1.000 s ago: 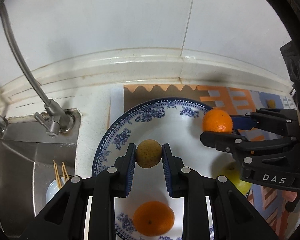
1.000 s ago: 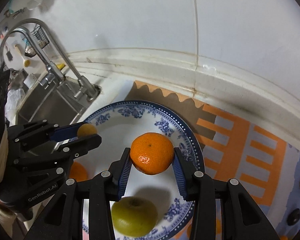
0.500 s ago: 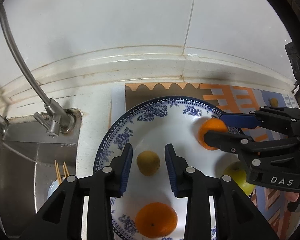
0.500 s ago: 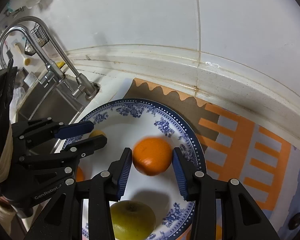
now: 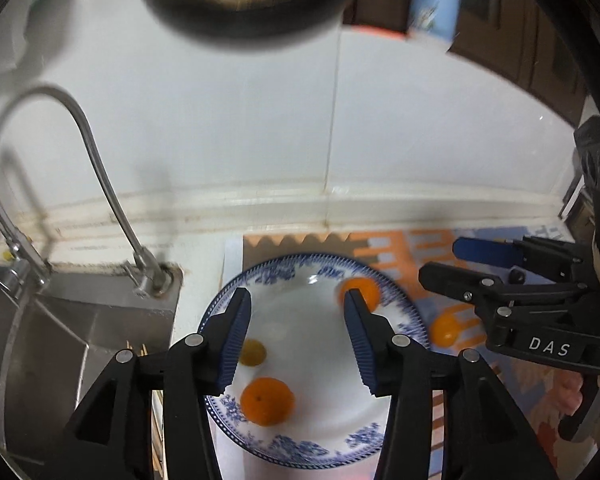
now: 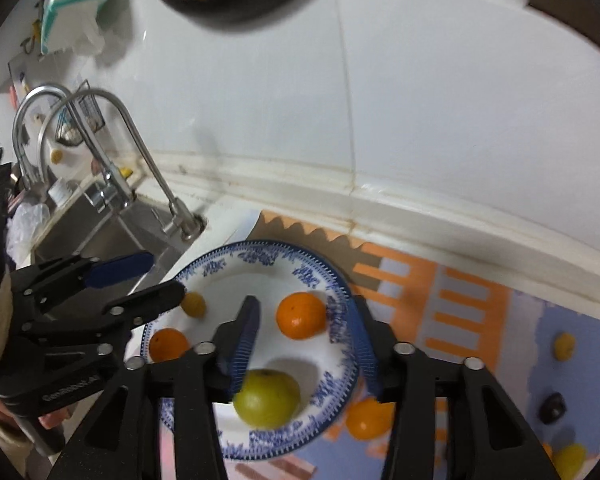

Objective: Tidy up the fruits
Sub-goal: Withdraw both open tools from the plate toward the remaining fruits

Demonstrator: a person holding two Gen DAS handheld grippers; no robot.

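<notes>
Grippers both raised above the blue-patterned plate (image 6: 342,300), each empty with jaws spread wide. Left gripper (image 5: 296,338) points down and forward over the plate's left half; its blue-padded fingers (image 5: 236,336) frame bare white porcelain, touching no fruit. Seen from the right wrist view, the same left gripper (image 6: 152,276) enters from the left, tips hovering at the plate's left rim, held by a hand partly visible at the lower edge. Right gripper (image 6: 304,336) sits over the plate's right half, fingers well apart; seen from the left wrist camera, the right gripper (image 5: 448,260) comes in from the right side, tips above the mat just off the plate's rim. Fruit on plate: orange mandarin (image 6: 301,315) toward the back right, between the right gripper's fingers in that view but below them, not gripped; second mandarin (image 6: 168,345) at front left; small yellow-brown fruit (image 6: 193,304) at left, just beside the left gripper's lower tip; green apple (image 6: 267,398) at front. Another orange fruit (image 6: 368,418) lies on the patterned mat (image 6: 460,312) just beside the plate's right rim. Further small fruits scattered far right on the mat, too blurred to identify. Faucet (image 6: 140,160) and steel sink (image 5: 80,320) at left of the plate.
</notes>
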